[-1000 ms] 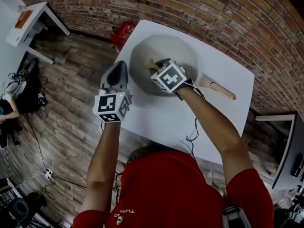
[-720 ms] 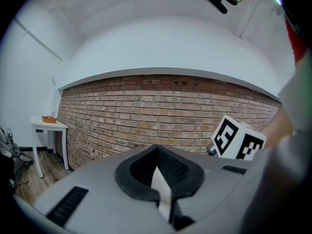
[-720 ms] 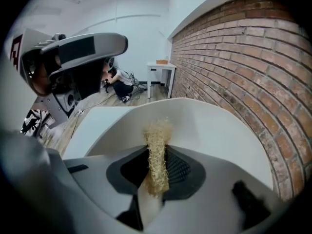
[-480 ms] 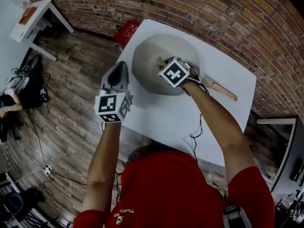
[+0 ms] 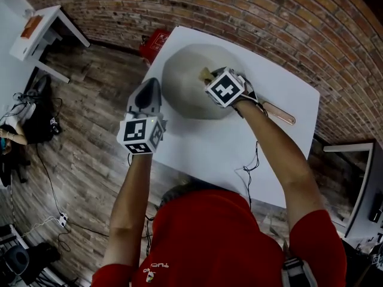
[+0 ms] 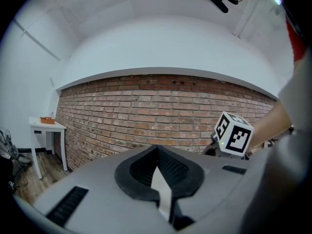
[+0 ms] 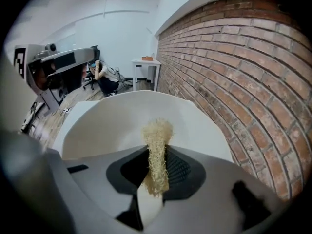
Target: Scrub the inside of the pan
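Observation:
A round pan (image 5: 188, 85) with a pale cream inside and a copper-tipped handle (image 5: 279, 113) sits on the white table (image 5: 281, 88). My right gripper (image 5: 208, 75) reaches into the pan from the handle side, shut on a straw-coloured fibre scrubber (image 5: 205, 74). In the right gripper view the scrubber (image 7: 157, 130) sticks out between the jaws over the pan's inside (image 7: 112, 126). My left gripper (image 5: 149, 87) hovers at the table's left edge, just left of the pan's rim. Its jaws are pressed together with nothing between them (image 6: 158, 165).
A brick wall (image 5: 287, 23) runs behind the table. A red box (image 5: 154, 43) stands on the wood floor by the table's far left corner. A small white side table (image 5: 42, 31) and a seated person (image 5: 7, 137) are far left. Cables lie on the floor.
My right gripper has slid the scrubber from the middle of the pan toward its far right side. The left gripper has stayed in place.

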Demonstrator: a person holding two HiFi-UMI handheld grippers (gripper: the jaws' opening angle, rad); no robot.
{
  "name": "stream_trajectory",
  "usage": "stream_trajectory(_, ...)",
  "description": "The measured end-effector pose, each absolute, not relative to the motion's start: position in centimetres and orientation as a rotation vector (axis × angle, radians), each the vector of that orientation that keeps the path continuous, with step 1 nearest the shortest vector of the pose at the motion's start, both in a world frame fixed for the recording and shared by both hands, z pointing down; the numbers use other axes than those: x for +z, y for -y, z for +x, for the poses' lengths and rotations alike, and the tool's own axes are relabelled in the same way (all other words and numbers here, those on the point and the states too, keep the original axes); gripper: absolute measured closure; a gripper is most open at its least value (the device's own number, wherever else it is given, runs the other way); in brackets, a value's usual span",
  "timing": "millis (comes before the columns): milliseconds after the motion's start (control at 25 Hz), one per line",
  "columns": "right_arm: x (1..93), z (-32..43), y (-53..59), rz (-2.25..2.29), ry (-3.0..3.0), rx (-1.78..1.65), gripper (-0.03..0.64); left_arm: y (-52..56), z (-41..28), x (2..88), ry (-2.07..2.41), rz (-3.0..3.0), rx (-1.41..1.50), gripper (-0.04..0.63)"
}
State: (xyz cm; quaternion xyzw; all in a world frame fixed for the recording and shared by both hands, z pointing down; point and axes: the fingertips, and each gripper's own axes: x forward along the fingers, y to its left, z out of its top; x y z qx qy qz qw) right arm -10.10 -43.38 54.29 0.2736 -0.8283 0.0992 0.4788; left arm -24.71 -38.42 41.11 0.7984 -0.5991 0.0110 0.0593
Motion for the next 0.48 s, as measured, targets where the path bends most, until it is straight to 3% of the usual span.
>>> stream_trajectory(480, 55.4, -14.9, 37.2, 0.403, 2.003, 0.109, 0.530, 38.3, -23.9, 41.7, 1.795, 2.428, 0.036, 0.583)
